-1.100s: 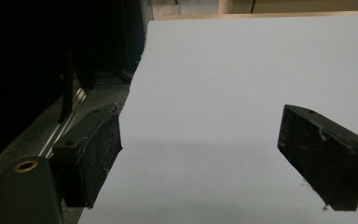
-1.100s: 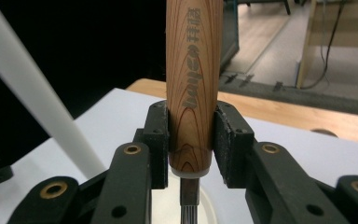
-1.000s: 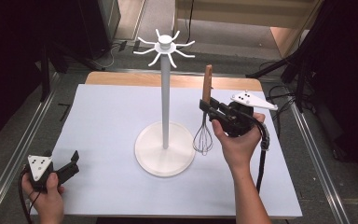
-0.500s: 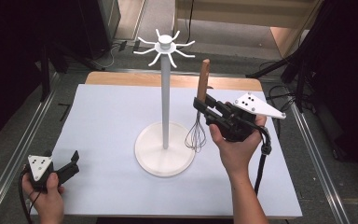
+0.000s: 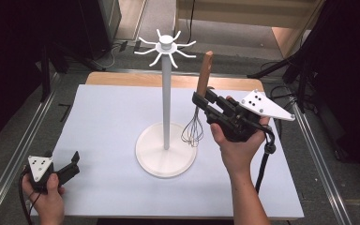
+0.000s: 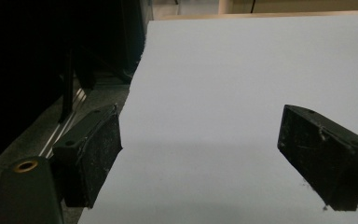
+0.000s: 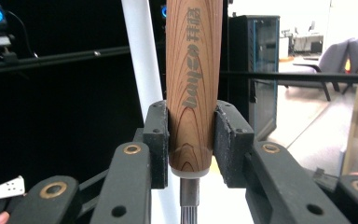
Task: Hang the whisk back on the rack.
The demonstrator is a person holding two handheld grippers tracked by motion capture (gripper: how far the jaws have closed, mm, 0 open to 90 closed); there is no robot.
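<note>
A whisk [image 5: 203,79] with a wooden handle [image 7: 193,70] and a wire head [image 5: 193,129] hangs upright above the table, to the right of a white hook stand [image 5: 167,93]. My right gripper [image 5: 201,101] is shut on the handle's lower end, its pads [image 7: 157,140] pressed against both sides of the wood. The wire head hangs just above the rim of the stand's round base [image 5: 154,161]. The stand's top carries several curved hooks [image 5: 166,47]. My left gripper [image 5: 74,161] rests open at the table's front left corner, with nothing between its pads [image 6: 98,149].
A white mat [image 5: 103,117] covers the table, with a wooden strip [image 5: 122,78] along the far edge. Metal rails [image 5: 23,150] run along both sides. A cable [image 5: 262,164] hangs from the right gripper.
The right gripper has carried the whisk up and to the left, closer to the stand's pole. The left gripper has stayed still.
</note>
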